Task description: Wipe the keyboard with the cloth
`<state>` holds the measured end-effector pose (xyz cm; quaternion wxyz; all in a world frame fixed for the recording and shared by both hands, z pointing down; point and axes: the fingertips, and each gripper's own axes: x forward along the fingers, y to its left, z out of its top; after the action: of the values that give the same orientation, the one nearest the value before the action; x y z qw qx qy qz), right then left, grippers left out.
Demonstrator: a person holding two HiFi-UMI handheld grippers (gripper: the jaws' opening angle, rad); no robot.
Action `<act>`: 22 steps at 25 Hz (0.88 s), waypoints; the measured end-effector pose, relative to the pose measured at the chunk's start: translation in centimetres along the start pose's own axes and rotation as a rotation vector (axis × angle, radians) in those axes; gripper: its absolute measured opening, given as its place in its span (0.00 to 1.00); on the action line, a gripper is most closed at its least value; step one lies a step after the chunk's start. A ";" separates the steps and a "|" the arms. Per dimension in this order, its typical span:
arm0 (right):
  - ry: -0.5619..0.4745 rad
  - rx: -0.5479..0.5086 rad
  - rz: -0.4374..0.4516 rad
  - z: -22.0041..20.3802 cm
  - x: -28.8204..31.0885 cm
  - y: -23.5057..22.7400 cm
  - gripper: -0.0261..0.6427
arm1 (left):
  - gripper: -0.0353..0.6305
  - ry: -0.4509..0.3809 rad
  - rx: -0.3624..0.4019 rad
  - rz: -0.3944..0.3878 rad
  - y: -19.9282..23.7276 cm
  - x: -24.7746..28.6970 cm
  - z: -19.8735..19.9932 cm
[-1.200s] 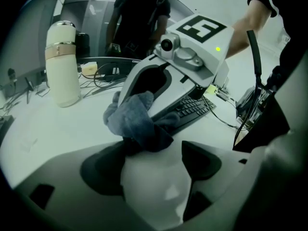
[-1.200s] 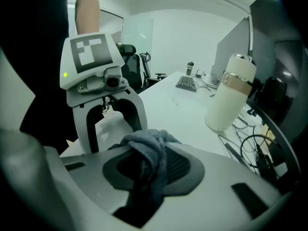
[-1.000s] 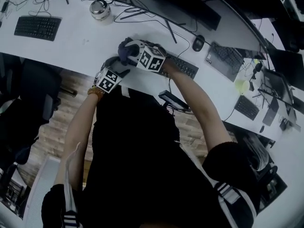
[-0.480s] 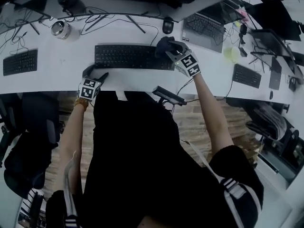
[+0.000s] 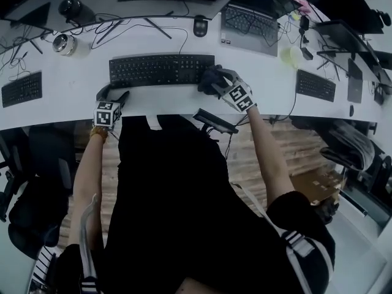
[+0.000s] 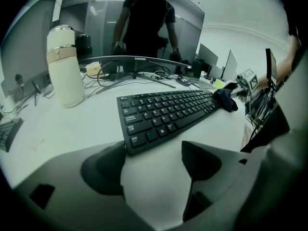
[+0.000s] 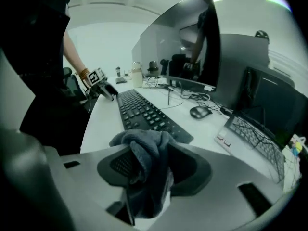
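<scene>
My right gripper's (image 7: 154, 166) jaws are opening, with the cloth (image 7: 144, 143) bunched loosely between them by the keyboard's (image 7: 144, 112) right end. My left gripper (image 6: 154, 162) gapes empty at the left end. I judge the cloth soft, light and floppy: pinch a thick fold.

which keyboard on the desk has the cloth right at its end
The long black keyboard in the middle: the dark cloth is at its right end; the other keyboards lie apart.
</scene>
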<state>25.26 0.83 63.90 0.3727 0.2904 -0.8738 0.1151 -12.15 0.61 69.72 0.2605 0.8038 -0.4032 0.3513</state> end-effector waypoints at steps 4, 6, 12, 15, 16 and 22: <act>0.047 -0.086 0.057 -0.8 0.3 1.5 0.43 | 0.59 0.003 -0.012 0.002 -0.1 0.0 0.1; 0.029 -0.060 0.050 -0.2 0.4 1.3 0.43 | 0.59 0.001 -0.021 0.007 -0.1 0.0 0.2; 0.077 -0.108 -0.011 -1.1 1.5 0.8 0.26 | 0.59 0.001 -0.023 0.005 -0.2 0.0 0.1; 0.076 -0.151 -0.007 -0.9 2.0 1.2 0.22 | 0.60 -0.006 -0.021 0.007 -0.1 -0.1 0.2; 0.077 -0.160 0.000 -0.8 2.1 1.3 0.21 | 0.59 -0.008 -0.021 0.011 -0.1 0.0 0.2; 0.088 -0.200 0.041 -0.3 2.6 1.6 0.20 | 0.60 -0.024 -0.022 0.032 0.0 -0.1 0.2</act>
<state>23.01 1.15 66.00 0.4351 0.2285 -0.8696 0.0477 -12.09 0.50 69.49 0.2591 0.7983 -0.4231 0.3414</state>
